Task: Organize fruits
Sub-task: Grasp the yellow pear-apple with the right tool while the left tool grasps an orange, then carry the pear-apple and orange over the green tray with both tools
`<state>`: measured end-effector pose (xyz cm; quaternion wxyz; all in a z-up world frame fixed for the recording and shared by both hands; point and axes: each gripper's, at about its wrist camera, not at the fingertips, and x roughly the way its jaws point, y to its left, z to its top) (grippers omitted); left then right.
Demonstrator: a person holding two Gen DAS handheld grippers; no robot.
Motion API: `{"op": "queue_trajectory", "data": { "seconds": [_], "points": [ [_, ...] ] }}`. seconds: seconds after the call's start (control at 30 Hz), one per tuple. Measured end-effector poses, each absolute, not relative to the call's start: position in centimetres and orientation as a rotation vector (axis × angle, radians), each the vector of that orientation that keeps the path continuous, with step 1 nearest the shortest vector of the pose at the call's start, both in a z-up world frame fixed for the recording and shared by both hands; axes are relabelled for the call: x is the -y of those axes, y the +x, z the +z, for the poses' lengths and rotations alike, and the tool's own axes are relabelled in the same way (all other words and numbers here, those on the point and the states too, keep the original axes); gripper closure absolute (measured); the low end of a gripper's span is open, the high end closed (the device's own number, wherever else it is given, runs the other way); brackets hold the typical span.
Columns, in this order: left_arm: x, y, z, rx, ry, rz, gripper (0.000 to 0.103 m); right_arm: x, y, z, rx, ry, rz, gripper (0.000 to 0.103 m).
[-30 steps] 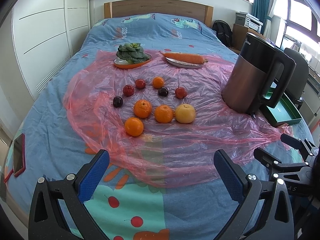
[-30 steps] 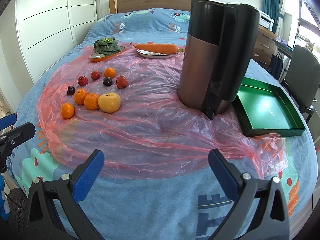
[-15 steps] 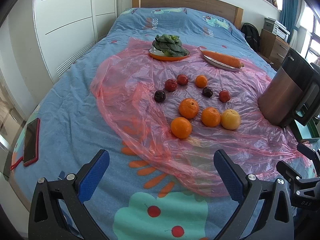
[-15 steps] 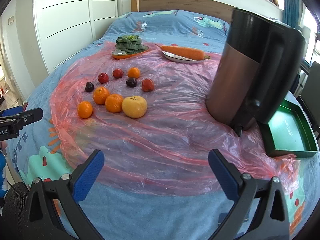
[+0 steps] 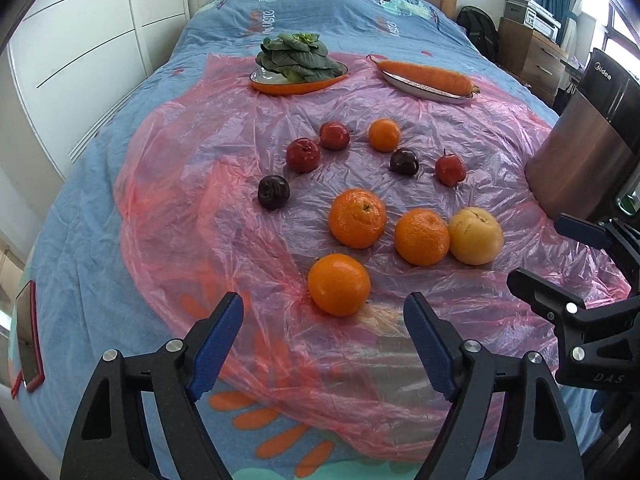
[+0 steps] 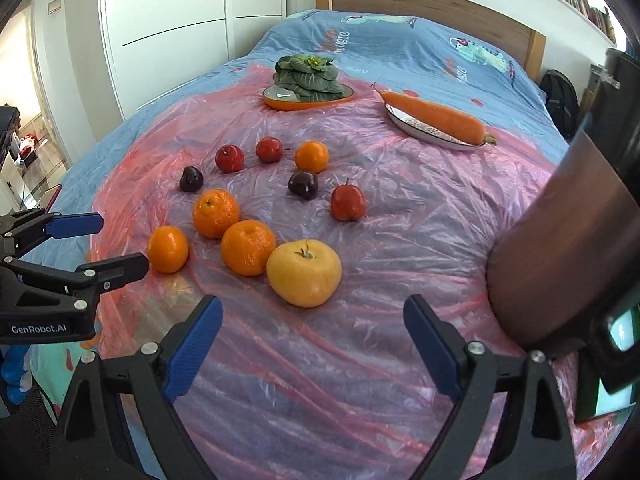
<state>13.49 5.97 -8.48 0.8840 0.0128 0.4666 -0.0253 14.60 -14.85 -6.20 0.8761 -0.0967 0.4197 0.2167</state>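
Note:
Several oranges, red fruits and dark plums lie on a pink plastic sheet spread over the bed. My left gripper hovers low at the nearest orange; its jaws are closing, and the orange sits between the blue fingertips untouched. My right gripper stands open just before the yellow apple, without touching it. Beside that apple lies another orange. In the right wrist view the left gripper reaches in from the left toward the same nearest orange.
A brown and black kettle stands at the right on the sheet, with a green tray behind it. At the far end are a plate of greens and a plate with a carrot. A phone lies at the bed's left edge.
Both grippers have come forward and down toward the fruit, which now looks larger and closer. The left jaws have narrowed around the nearest orange; the right jaws are slightly narrower.

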Motion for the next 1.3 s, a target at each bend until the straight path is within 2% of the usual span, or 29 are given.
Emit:
{"op": "queue_trajectory", "data": {
  "seconds": [0.2, 0.37, 0.53, 0.6, 0.67, 0.73, 0.9, 1.3],
  "points": [
    [-5.6, 15.0, -10.1, -1.007, 0.046, -0.077, 0.036, 13.4, 17.2, -7.8, -0.920, -0.267, 0.488, 0.000],
    [-5.4, 15.8, -11.0, -1.023, 0.050, -0.087, 0.036, 12.7, 18.3, -8.8, -0.941, -0.287, 0.506, 0.000],
    [-5.3, 16.4, -11.7, -1.047, 0.040, -0.106, 0.043, 12.2, 18.9, -9.6, -0.961, -0.291, 0.513, 0.000],
    [-5.3, 16.6, -12.0, -1.056, 0.043, -0.110, 0.044, 12.1, 19.1, -9.8, -0.971, -0.285, 0.522, 0.005],
    [-5.1, 16.7, -12.3, -1.066, 0.052, -0.112, 0.048, 12.0, 19.3, -10.2, -0.987, -0.286, 0.526, 0.018],
    [-5.1, 16.8, -12.5, -1.073, 0.053, -0.115, 0.052, 11.9, 19.5, -10.6, -1.000, -0.289, 0.533, 0.035],
    [-5.1, 17.1, -12.7, -1.086, 0.061, -0.134, 0.066, 12.0, 19.5, -10.8, -0.995, -0.266, 0.534, 0.036],
    [-5.2, 16.6, -12.3, -1.063, 0.058, -0.127, 0.067, 13.0, 18.9, -9.9, -0.974, -0.212, 0.536, 0.038]
  ]
}}
